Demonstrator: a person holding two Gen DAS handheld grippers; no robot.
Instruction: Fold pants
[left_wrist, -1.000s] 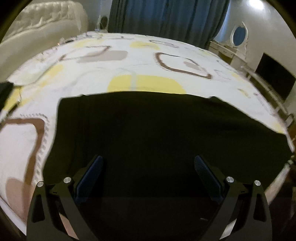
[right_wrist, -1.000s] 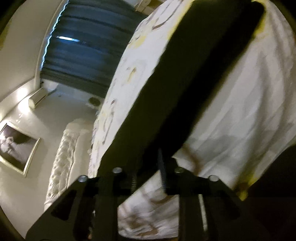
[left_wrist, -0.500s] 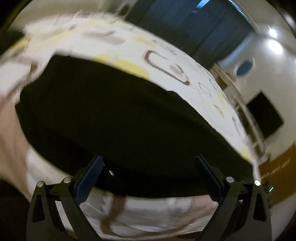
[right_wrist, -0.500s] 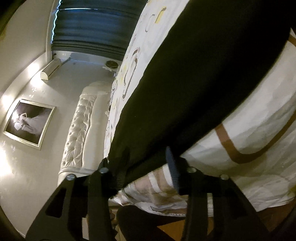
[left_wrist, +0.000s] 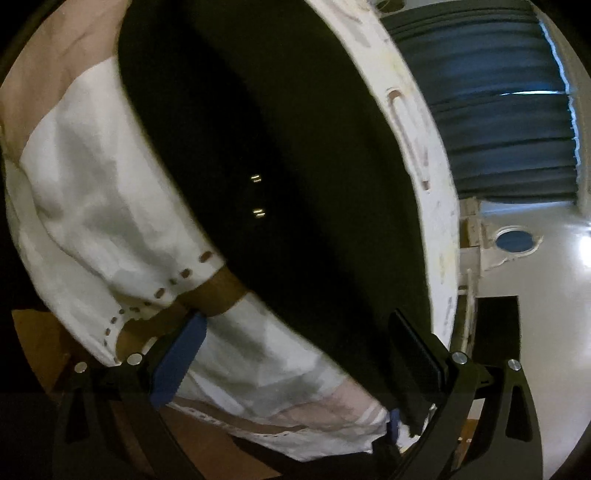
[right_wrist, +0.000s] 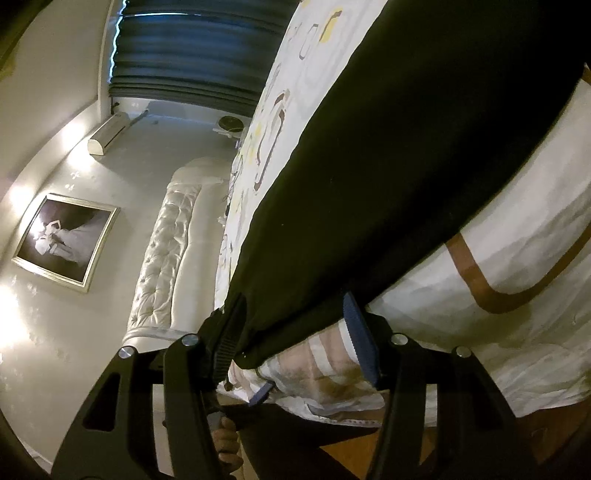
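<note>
The black pants (left_wrist: 277, 147) lie flat in a long band across the white patterned bedsheet (left_wrist: 110, 206). My left gripper (left_wrist: 295, 343) is open at the bed's edge, rolled sideways. Its blue pad sits over the sheet, its black pad by the pants' dark edge, and nothing is gripped. In the right wrist view the pants (right_wrist: 369, 184) run away from me, and their near corner lies between the fingers of my right gripper (right_wrist: 291, 332). Its jaws are opening. The left finger still touches the cloth, while the blue pad stands just clear of it.
The sheet (right_wrist: 517, 240) hangs over the bed's edge above a wooden floor (right_wrist: 351, 454). A tufted white headboard (right_wrist: 166, 258), a framed picture (right_wrist: 66, 240) and blue curtains (left_wrist: 498, 110) are around the bed. A person's hand (right_wrist: 225, 446) shows low in the right wrist view.
The left gripper rolled sideways and slid to the bed's edge, staying open. The right gripper, shut on the pants' corner a second ago, has spread its jaws wide around it.
</note>
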